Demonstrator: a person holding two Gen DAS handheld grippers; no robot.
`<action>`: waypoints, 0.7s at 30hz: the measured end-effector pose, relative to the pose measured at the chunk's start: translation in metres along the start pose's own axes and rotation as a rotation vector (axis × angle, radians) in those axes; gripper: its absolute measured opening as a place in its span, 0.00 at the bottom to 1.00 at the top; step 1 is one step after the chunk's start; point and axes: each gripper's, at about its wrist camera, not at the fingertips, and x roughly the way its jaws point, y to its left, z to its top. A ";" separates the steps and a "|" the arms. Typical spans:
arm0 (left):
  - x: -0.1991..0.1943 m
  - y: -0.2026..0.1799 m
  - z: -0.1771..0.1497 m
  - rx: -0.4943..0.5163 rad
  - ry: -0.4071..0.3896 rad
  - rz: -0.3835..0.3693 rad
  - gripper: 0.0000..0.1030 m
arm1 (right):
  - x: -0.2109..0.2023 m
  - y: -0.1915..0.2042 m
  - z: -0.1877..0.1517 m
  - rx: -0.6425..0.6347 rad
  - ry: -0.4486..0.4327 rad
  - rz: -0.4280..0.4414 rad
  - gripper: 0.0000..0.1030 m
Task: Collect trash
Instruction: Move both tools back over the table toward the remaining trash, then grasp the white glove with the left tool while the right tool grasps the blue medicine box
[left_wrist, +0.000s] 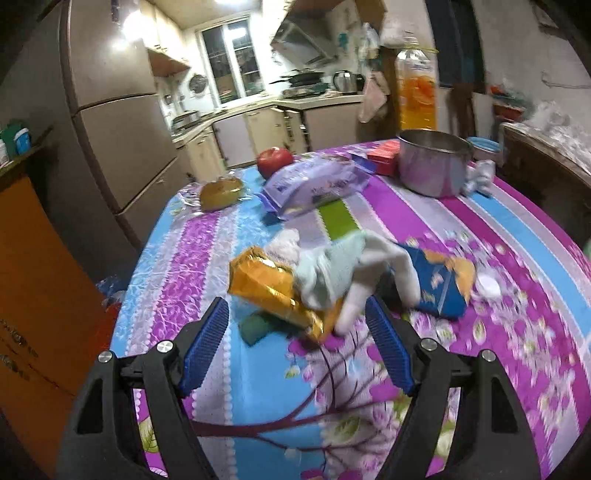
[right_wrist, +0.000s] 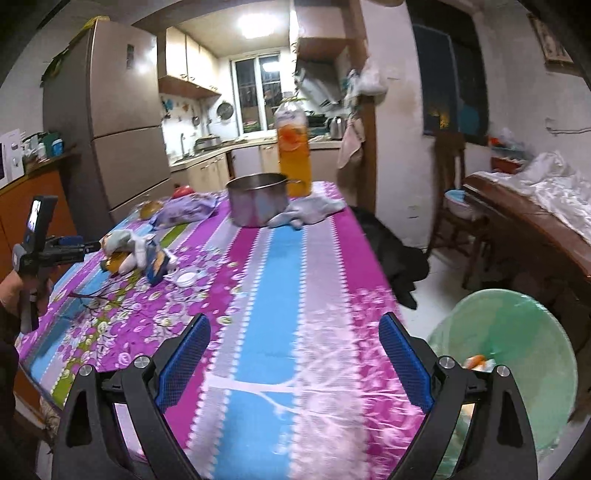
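My left claw (left_wrist: 297, 330), released and empty, faces the gold wrapper (left_wrist: 275, 291) just ahead, its long axis slanting across the gap (right claw (right_wrist: 293, 363), also released, is farther).

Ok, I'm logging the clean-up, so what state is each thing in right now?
left gripper: open, empty
right gripper: open, empty
gold wrapper: crumpled, lying on table
steel pot: upright, no lid
juice bottle: upright
trash bin: lined, some trash inside
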 end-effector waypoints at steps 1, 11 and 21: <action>-0.003 -0.006 -0.003 0.013 -0.006 -0.025 0.59 | 0.004 0.003 0.000 -0.003 0.005 0.008 0.89; 0.057 -0.054 -0.002 -0.214 0.111 -0.219 0.44 | 0.044 0.039 0.003 -0.046 0.046 0.079 0.89; 0.077 -0.054 0.001 -0.279 0.141 -0.269 0.08 | 0.068 0.055 0.007 -0.075 0.069 0.128 0.89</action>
